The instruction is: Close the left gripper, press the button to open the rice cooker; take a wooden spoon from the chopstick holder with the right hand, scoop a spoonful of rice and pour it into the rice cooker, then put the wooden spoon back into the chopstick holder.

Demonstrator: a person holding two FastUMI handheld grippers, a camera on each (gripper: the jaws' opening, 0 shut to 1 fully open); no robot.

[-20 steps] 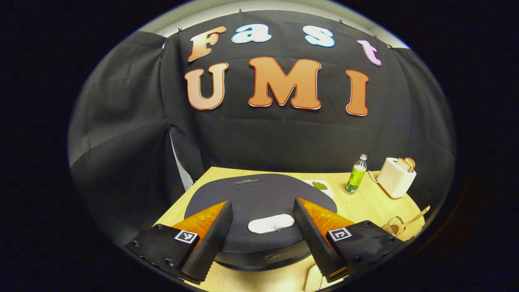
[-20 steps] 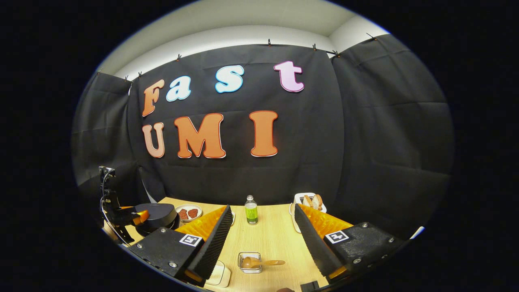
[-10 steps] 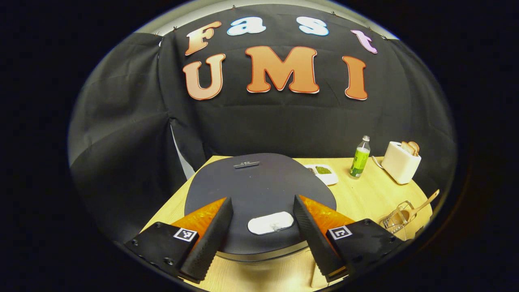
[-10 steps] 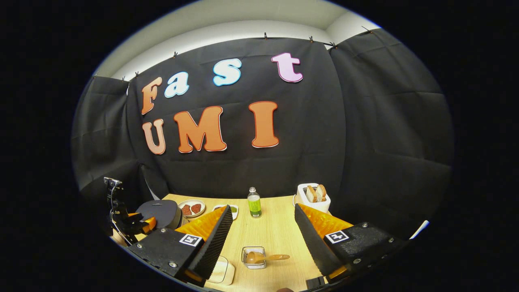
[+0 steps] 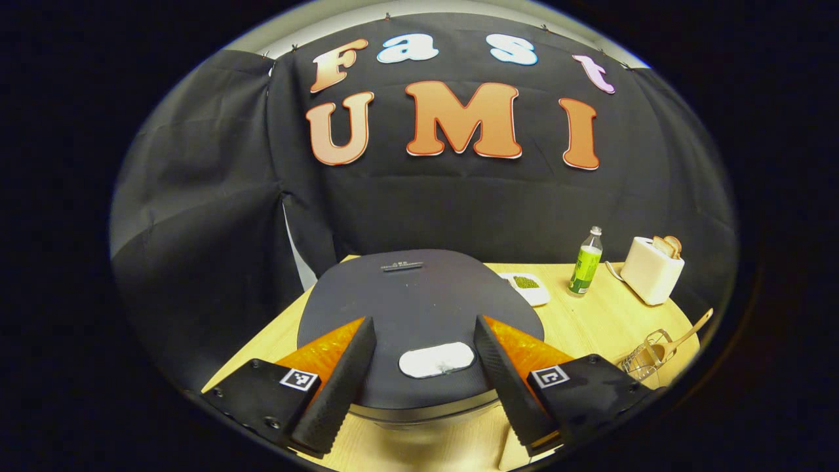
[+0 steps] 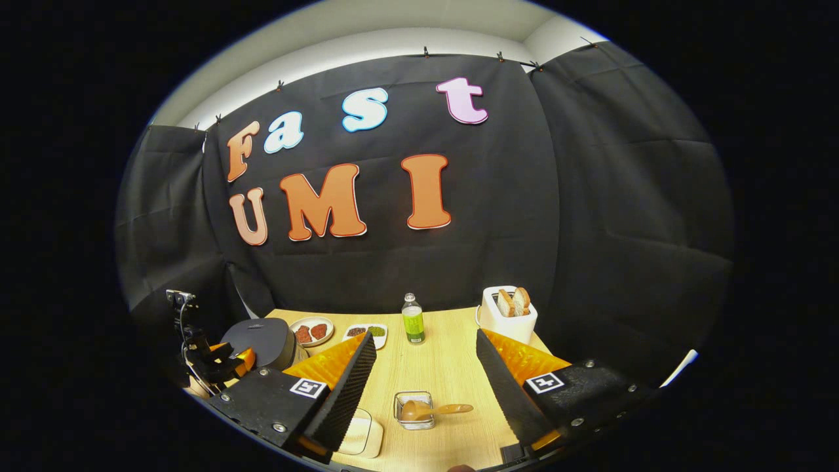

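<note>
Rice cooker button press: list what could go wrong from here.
1. The left gripper is open and straddles the pale button on the rice cooker; pressing like this, its fingers would likely land on the lid either side.
2. The wooden spoon lies tilted across its wire holder; a careless grab by the right gripper might tip it.
</note>
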